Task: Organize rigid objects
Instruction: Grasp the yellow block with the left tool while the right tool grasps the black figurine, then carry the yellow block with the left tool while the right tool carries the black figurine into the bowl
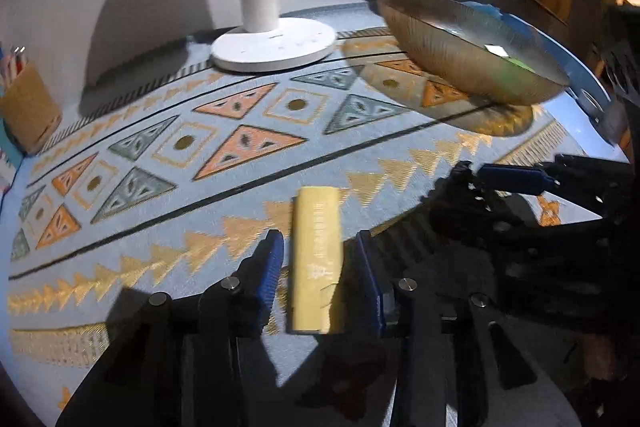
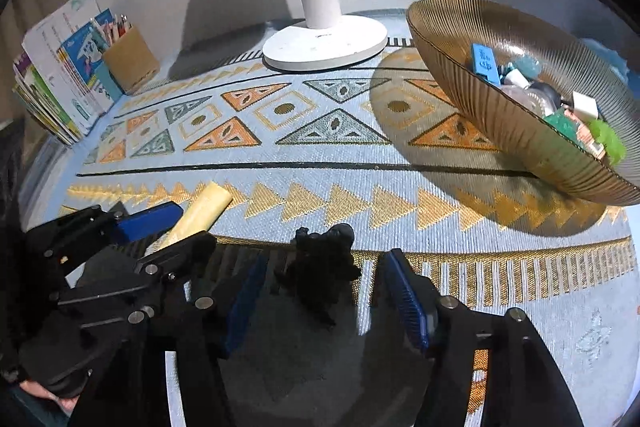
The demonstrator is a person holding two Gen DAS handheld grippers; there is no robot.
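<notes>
A pale yellow bar (image 1: 316,259) lies on the patterned cloth between the blue pads of my left gripper (image 1: 320,247), which is open with gaps on both sides of the bar. The bar also shows in the right wrist view (image 2: 200,213), beside the left gripper (image 2: 160,227). A small black figure (image 2: 320,267) lies between the pads of my right gripper (image 2: 326,291), which is open around it. The right gripper appears in the left wrist view (image 1: 500,187) at the right. A ribbed amber glass bowl (image 2: 500,131) at the right holds several small objects.
A white lamp base (image 1: 274,45) stands at the back middle. A cardboard pencil holder (image 2: 130,61) and a stack of booklets (image 2: 60,75) stand at the back left. The bowl (image 1: 460,67) sits near the table's right edge.
</notes>
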